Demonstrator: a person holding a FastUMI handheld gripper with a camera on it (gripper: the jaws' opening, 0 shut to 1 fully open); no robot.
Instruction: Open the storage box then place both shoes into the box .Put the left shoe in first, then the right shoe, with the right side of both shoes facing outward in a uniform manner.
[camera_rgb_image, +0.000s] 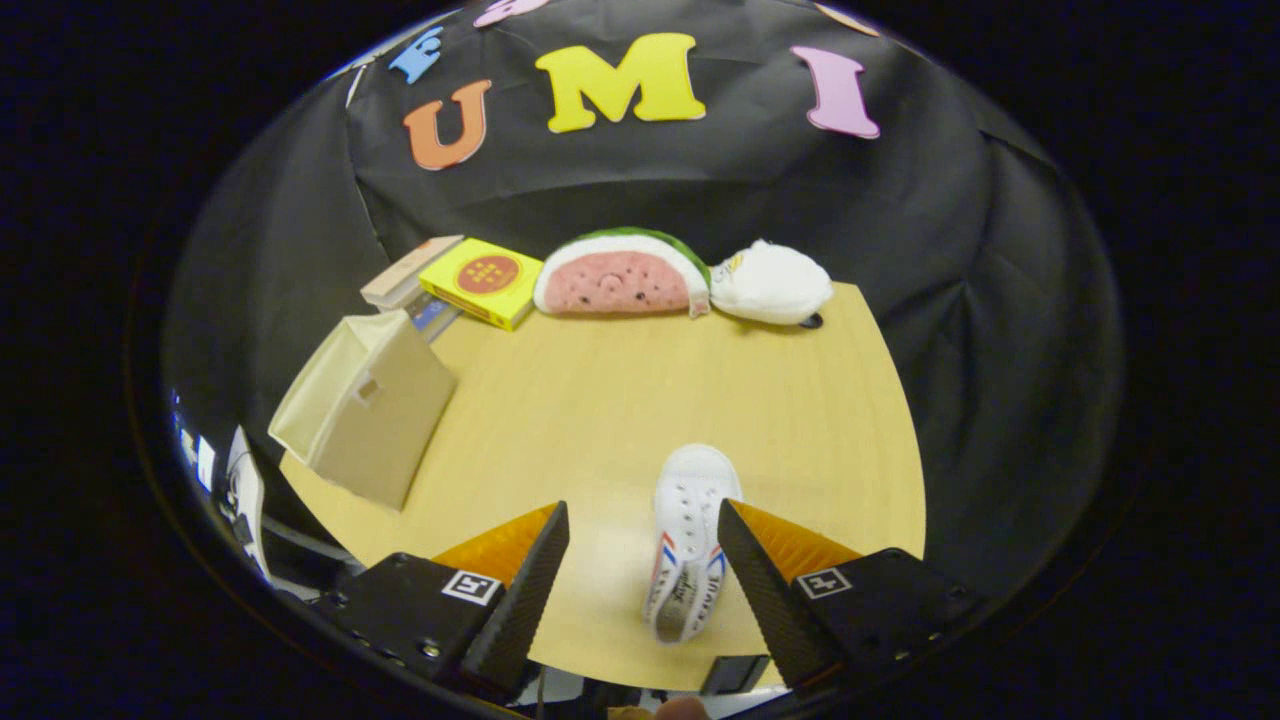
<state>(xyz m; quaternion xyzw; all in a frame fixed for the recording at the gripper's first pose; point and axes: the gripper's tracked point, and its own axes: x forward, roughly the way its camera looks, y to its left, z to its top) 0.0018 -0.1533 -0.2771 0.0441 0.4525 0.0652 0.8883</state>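
Observation:
A white canvas shoe with red and blue side stripes lies on the wooden table, toe pointing away, heel toward me. It rests between my fingers, close against the right fingertip, with a wide gap to the left fingertip. My gripper is open above the table. A beige fabric storage box stands at the table's left edge, beyond the left finger, with its open mouth turned to the left and a small tab on its near face. Its inside is hidden from me.
Along the table's far edge sit a yellow box, a flat tan box, a watermelon-slice plush and a white plush. Bare tabletop lies between the shoe and these. Cables and equipment show off the table's left corner.

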